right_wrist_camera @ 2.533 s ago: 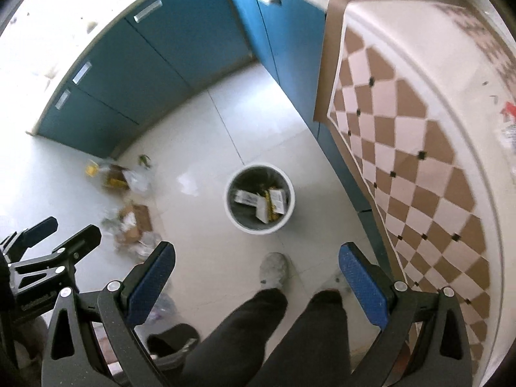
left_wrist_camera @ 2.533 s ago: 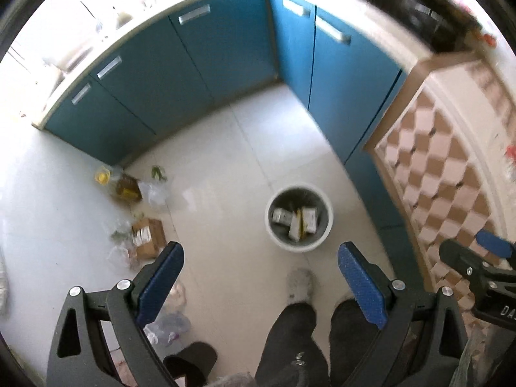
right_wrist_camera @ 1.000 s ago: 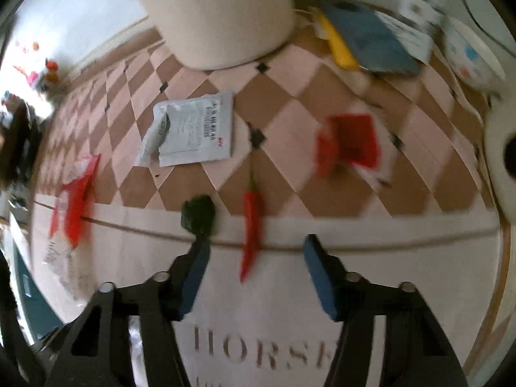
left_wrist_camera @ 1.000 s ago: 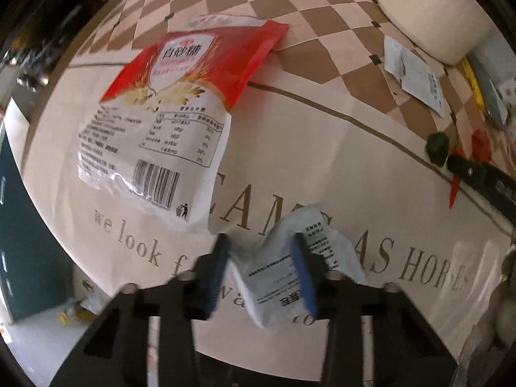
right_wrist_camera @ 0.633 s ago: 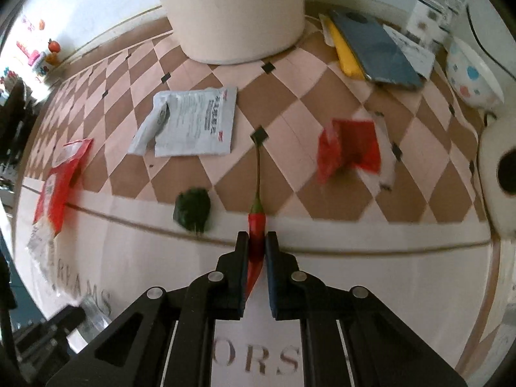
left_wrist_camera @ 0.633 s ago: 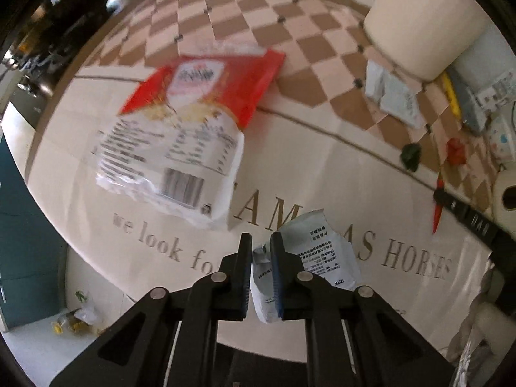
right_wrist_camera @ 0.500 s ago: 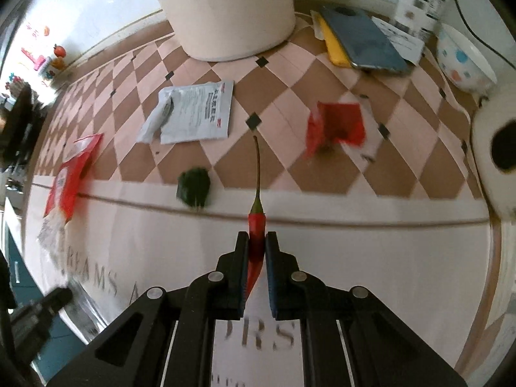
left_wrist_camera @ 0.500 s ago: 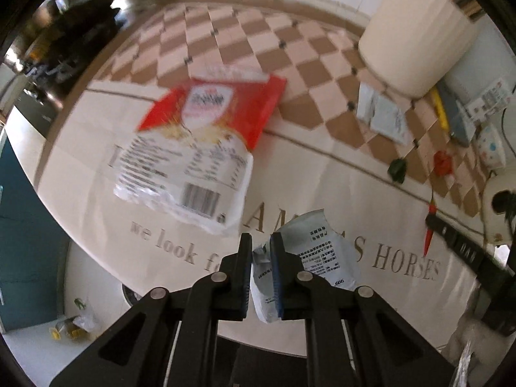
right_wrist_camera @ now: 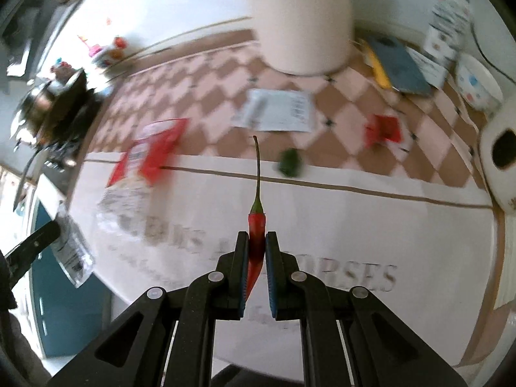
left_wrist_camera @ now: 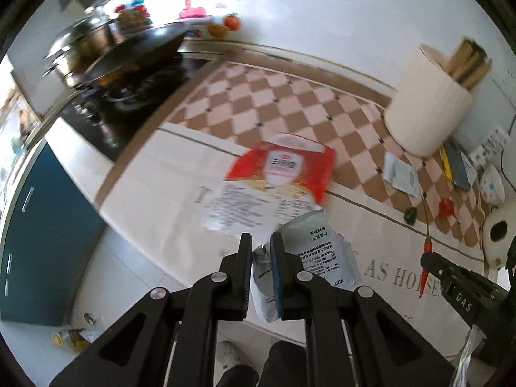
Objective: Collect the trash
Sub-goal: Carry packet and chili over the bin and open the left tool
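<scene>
My left gripper (left_wrist_camera: 260,251) is shut on a torn white printed packet (left_wrist_camera: 319,251) and holds it up off the counter. My right gripper (right_wrist_camera: 257,248) is shut on a red chili pepper (right_wrist_camera: 256,225) with a long stem, lifted above the counter; the pepper also shows in the left wrist view (left_wrist_camera: 427,248). On the checkered cloth lie a red and white food bag (left_wrist_camera: 277,177), a white sachet (right_wrist_camera: 274,114), a red wrapper (right_wrist_camera: 385,130) and a green scrap (right_wrist_camera: 290,163).
A tall cream canister (left_wrist_camera: 425,109) stands at the back. A wok (left_wrist_camera: 135,54) sits on the stove at the left. A dotted bowl (right_wrist_camera: 479,80), a blue book (right_wrist_camera: 400,64) and a paper roll (right_wrist_camera: 500,167) are at the right. Blue cabinets (left_wrist_camera: 38,225) are below the counter edge.
Both grippers closed on their items about a second ago. Since then both have lifted and pulled back from the counter, carrying the packet and the pepper.
</scene>
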`<action>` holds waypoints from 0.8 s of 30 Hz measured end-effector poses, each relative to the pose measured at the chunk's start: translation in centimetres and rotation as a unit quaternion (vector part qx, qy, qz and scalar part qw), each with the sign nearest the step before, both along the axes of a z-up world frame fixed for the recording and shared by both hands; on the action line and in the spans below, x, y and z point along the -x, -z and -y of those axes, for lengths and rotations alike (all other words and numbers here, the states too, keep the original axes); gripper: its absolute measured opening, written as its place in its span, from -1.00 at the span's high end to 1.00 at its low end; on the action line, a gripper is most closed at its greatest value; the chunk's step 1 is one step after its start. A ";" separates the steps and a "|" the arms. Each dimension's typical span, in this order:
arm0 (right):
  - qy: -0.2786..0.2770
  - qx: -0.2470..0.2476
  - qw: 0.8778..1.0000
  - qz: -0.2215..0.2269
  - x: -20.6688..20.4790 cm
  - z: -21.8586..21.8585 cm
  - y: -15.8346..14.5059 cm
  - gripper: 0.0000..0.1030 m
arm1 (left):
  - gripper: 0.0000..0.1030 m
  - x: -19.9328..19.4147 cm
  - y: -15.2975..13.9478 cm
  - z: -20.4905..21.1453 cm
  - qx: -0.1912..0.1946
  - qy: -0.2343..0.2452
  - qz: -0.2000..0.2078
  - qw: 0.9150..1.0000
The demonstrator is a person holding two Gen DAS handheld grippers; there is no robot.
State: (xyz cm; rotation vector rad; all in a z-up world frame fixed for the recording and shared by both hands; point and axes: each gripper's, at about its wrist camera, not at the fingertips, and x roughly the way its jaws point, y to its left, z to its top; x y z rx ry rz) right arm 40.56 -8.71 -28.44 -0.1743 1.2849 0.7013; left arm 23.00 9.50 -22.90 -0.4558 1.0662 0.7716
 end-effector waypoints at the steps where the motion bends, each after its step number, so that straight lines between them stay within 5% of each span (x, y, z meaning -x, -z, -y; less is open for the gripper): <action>1: -0.011 -0.004 1.000 0.002 0.7 -0.9 -0.5 0.80 | 0.83 1.0 -0.2 -0.4 -0.002 -0.009 0.003 1.000; 12: -0.170 -0.021 0.985 0.008 13.6 -11.9 -2.4 0.80 | 0.84 17.1 1.6 -5.9 0.010 -0.160 0.008 0.987; 18: -0.269 -0.003 0.963 -0.009 24.3 -18.3 1.0 0.80 | 0.84 27.8 6.7 -8.9 0.039 -0.244 -0.016 0.969; 24: -0.330 0.024 0.943 -0.031 33.7 -22.5 7.6 0.80 | 0.84 36.8 14.7 -11.7 0.078 -0.308 -0.047 0.947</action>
